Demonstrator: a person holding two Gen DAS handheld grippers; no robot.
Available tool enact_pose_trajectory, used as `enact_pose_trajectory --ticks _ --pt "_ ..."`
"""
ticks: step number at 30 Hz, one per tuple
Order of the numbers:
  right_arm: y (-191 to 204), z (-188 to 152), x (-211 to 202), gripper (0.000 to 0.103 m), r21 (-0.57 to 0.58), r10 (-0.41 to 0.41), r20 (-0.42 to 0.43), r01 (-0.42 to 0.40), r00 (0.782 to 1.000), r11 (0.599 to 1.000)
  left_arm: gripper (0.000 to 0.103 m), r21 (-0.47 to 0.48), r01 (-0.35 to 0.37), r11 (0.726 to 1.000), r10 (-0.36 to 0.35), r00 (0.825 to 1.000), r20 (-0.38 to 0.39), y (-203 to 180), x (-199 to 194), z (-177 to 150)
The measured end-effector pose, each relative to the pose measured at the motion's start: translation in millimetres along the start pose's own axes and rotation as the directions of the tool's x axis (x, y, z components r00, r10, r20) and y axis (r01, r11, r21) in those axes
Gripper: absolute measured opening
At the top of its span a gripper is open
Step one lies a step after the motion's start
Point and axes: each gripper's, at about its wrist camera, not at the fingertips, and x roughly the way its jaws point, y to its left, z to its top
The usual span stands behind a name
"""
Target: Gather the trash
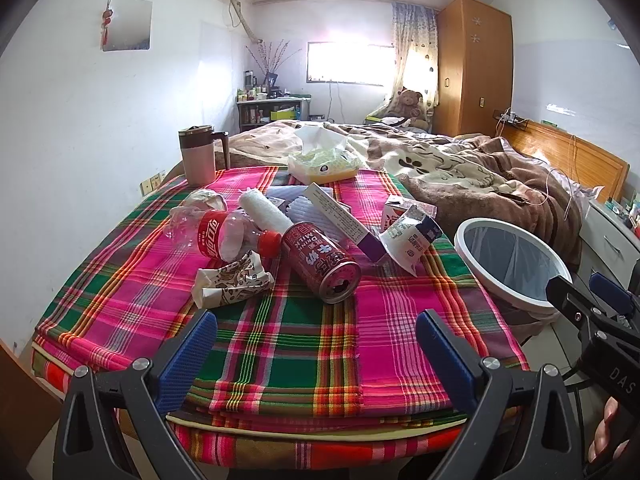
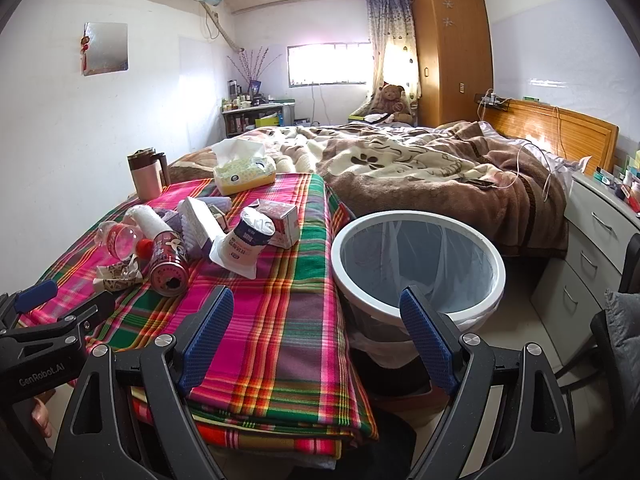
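Note:
Trash lies in a heap on the plaid cloth [image 1: 304, 344]: a red drink can [image 1: 324, 264] on its side, a crushed cola bottle [image 1: 216, 232], a crumpled printed paper cup [image 1: 232, 284], a white pouch [image 1: 408, 236] and a long purple-ended box [image 1: 340, 216]. My left gripper [image 1: 316, 340] is open just short of the can, holding nothing. A white-rimmed bin [image 2: 340, 256] lined with a bag stands on the floor to the right of the cloth. My right gripper [image 2: 318, 312] is open and empty, straddling the cloth's edge and the bin's near rim.
A lidded mug [image 1: 202, 156] and a tissue pack [image 1: 324, 160] stand at the far end of the cloth. The bed with a brown blanket [image 2: 420, 172] lies behind the bin. White drawers [image 2: 592, 248] and a chair with a grey garment [image 2: 624, 332] are on the right.

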Motion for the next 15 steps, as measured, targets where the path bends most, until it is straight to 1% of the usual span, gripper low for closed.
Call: enact_pose_trajectory --ticks 15 --pt "0.0 0.2 -0.4 0.087 0.0 -0.002 0.001 0.002 1.0 1.0 0.101 -0.002 -0.002 1.0 0.002 1.0 0.002 2.0 -0.6 -0.1"
